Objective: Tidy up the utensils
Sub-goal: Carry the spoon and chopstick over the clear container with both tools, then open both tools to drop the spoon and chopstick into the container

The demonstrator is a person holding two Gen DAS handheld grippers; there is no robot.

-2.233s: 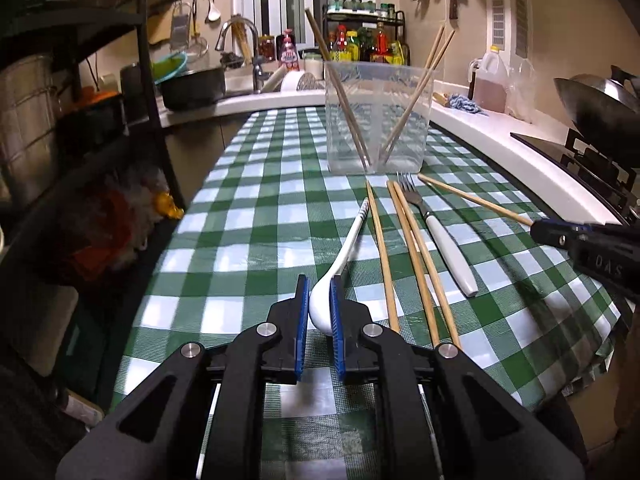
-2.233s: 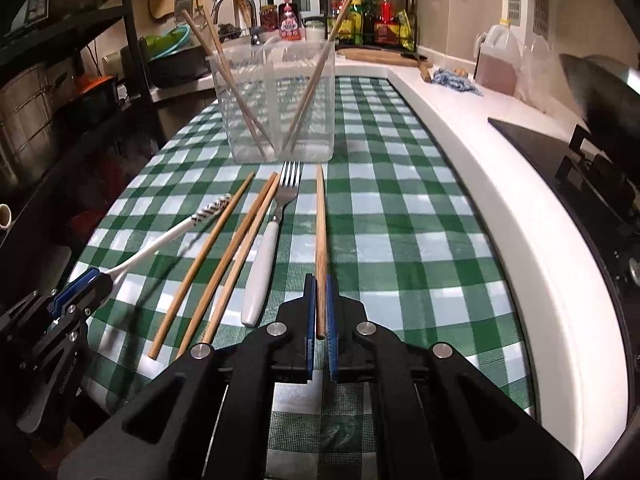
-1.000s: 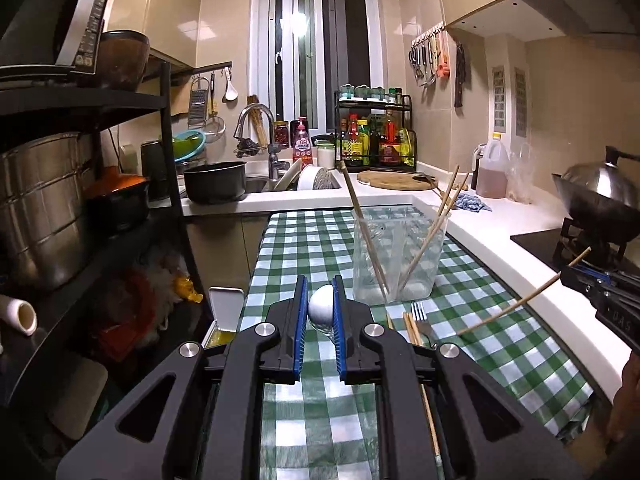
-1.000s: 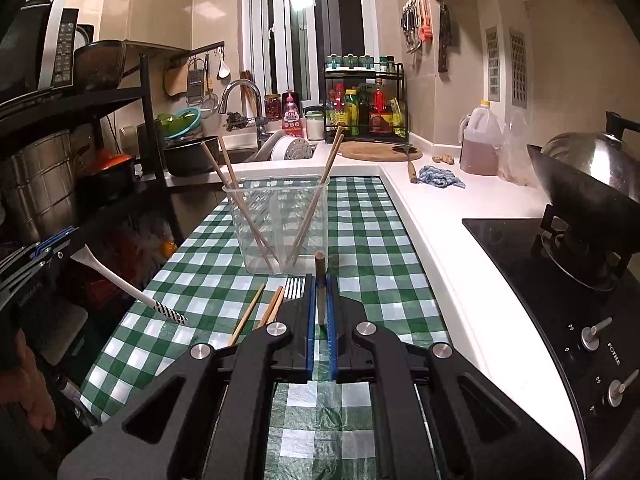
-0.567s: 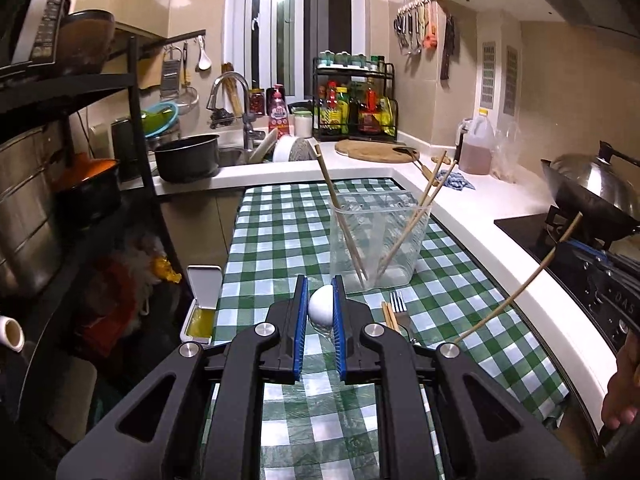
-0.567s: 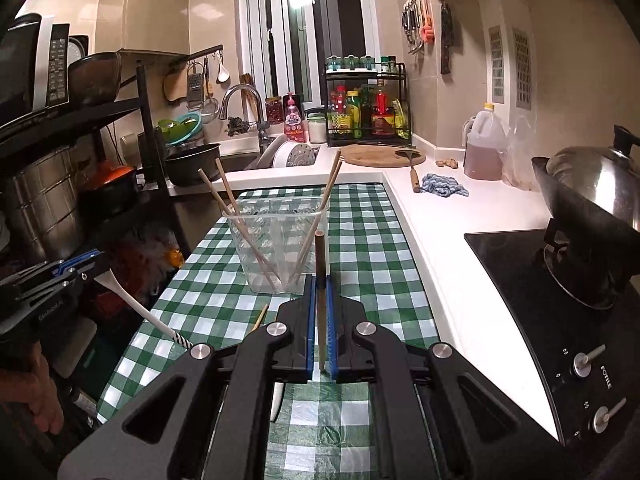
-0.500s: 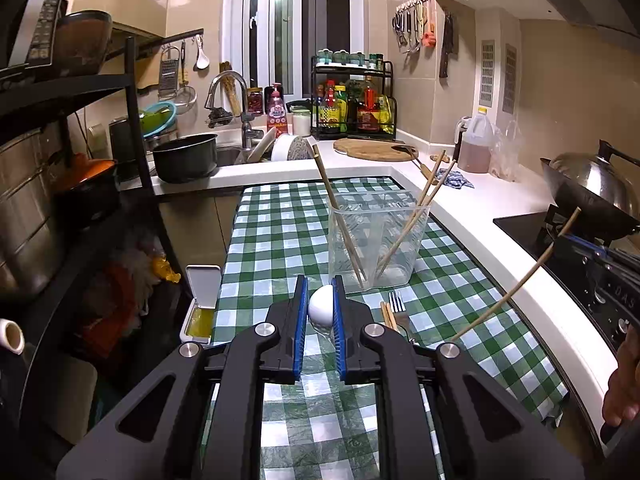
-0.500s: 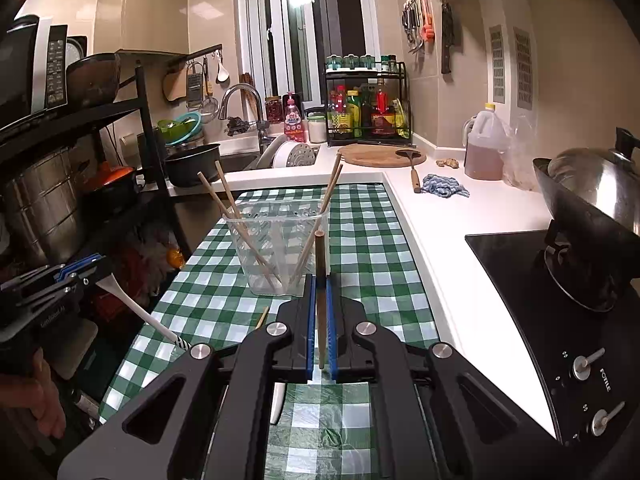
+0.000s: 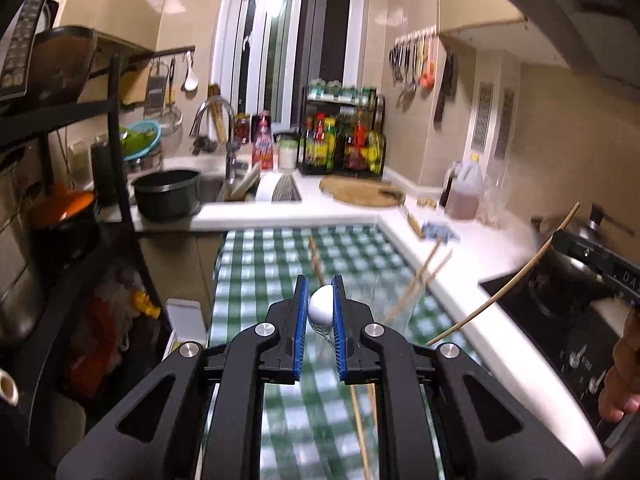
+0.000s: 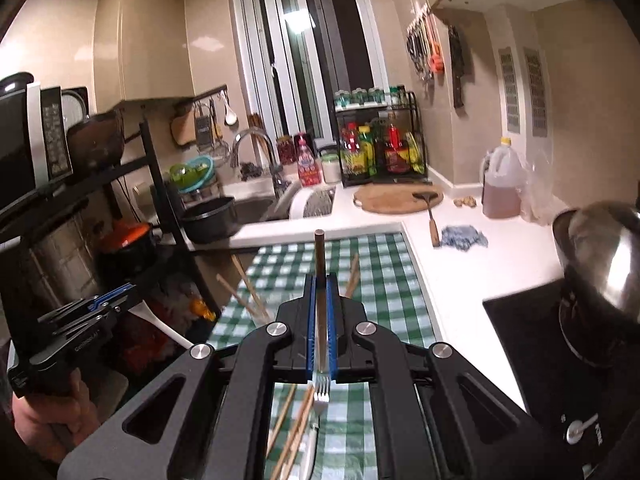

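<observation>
1. White, smooth and rounded, the bowl of a spoon (image 9: 320, 305) sits pinched between the blue pads of the left gripper (image 9: 320, 312); in the right wrist view its long white handle (image 10: 164, 327) slants down and away from that gripper, off the table edge.
2. Pale wood next: the right gripper (image 10: 320, 320) is closed tight on a single chopstick (image 10: 319, 256), a thin straight stick whose dark blunt end pokes up past the fingertips. From the left wrist view the same stick runs as a long slanted line over the counter edge.
3. Both tools hang above the green-and-white checked tablecloth (image 10: 384, 280), which looks glossy, like wipe-clean vinyl.
4. My reading of the step: both pieces are lifted and being carried to the clear plastic holder (image 9: 390, 300), a see-through square tub that already has several chopsticks (image 9: 420, 276) leaning in it.
5. The next move calls for tipping each piece upright over the tub's open mouth and letting go only once the lower end is inside; the round spoon bowl is slippery, and the thin walls of the tub look light enough to be nudged.
6. Left lying on the cloth below are more wooden chopsticks (image 10: 296, 432) and a fork (image 10: 321, 392) with steel tines and a white handle.
</observation>
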